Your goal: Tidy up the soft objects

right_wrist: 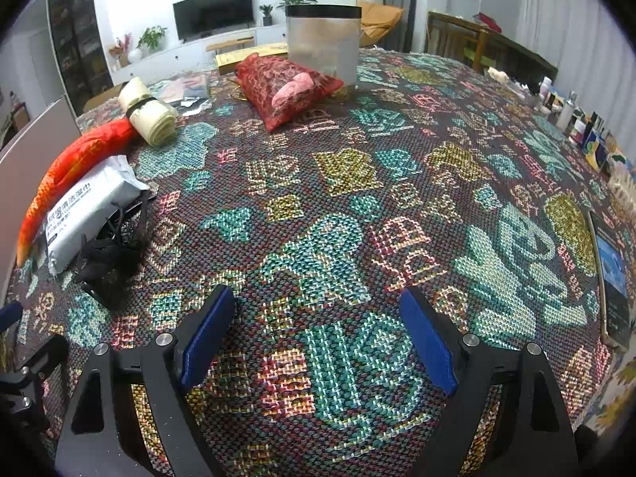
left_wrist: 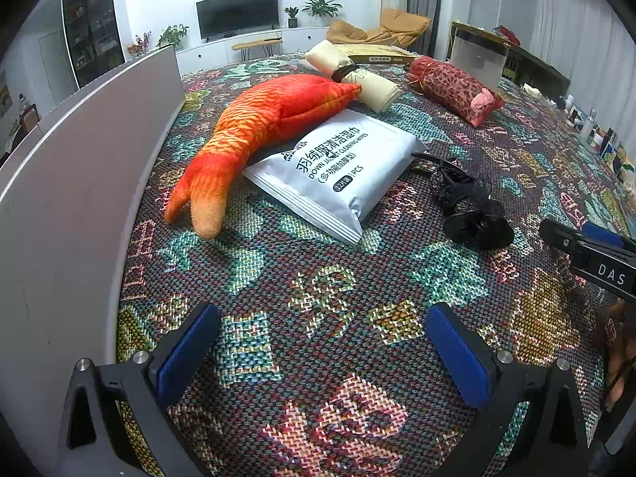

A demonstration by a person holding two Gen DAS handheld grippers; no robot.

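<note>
Both tools (left_wrist: 322,351) (right_wrist: 318,336) wide open; nothing held

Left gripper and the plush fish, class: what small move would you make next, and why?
Probably ease the left gripper forward toward the orange plush fish. Its jaws stand open and empty over bare woven cloth, and the fish lies ahead, its tail nearest, partly overlapped by the wipes pack. The right gripper is open too, with nothing near it.

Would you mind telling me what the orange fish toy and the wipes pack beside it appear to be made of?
Orange fish toy: apparently plush fabric, matte and fuzzy, with printed scale stripes and soft rounded tail lobes. Wipes pack: likely plastic film, smooth with a slight sheen, crimped seam at its end and printed lettering.
</note>
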